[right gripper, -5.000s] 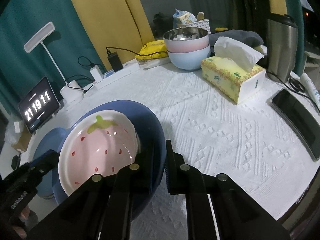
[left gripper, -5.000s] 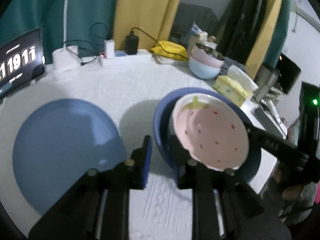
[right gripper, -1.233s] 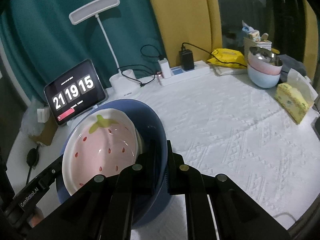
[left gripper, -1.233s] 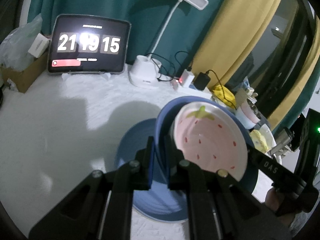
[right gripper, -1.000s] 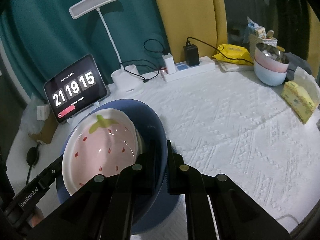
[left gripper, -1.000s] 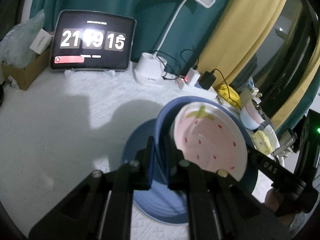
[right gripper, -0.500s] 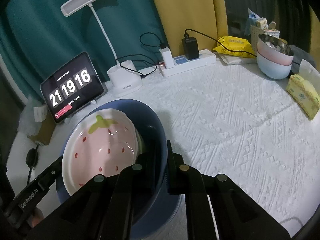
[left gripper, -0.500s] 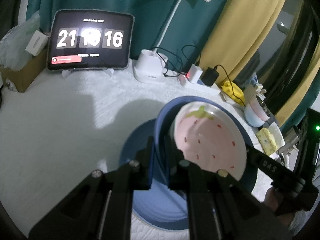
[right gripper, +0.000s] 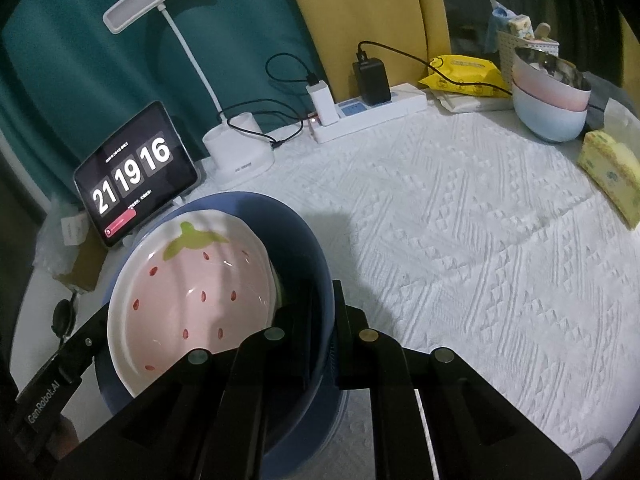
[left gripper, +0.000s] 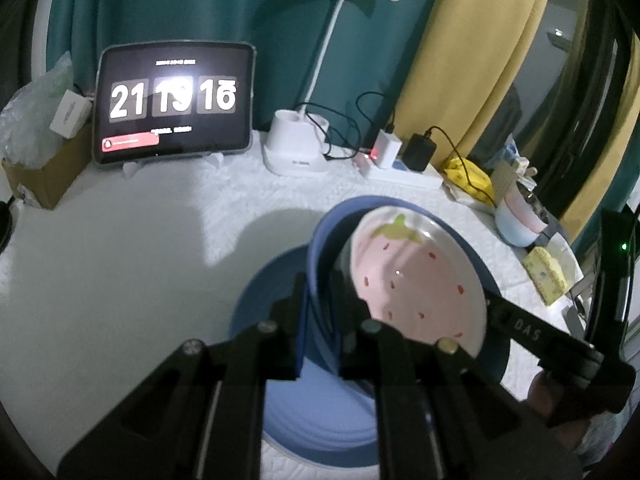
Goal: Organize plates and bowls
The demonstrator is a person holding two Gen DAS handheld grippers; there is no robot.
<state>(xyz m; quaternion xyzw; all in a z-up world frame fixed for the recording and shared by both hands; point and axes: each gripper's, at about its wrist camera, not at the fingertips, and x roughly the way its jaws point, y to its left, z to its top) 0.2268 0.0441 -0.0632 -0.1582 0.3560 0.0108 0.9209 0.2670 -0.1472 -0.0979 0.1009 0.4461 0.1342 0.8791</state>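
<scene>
1. My left gripper is clamped on the near-left rim of the deep blue bowl; my right gripper is clamped on the opposite rim.
2. Inside the bowl lies the pink strawberry-patterned dish, tilted.
3. The bowl hangs over the flat blue round plate; I cannot tell whether they touch.
4. The white textured tablecloth lies bare across the table's middle and right.
5. Along the far edge stand the tablet clock, white desk lamp and white power strip.
6. At the far right corner sit the stacked pink and pale-blue bowls and yellow tissue box.
</scene>
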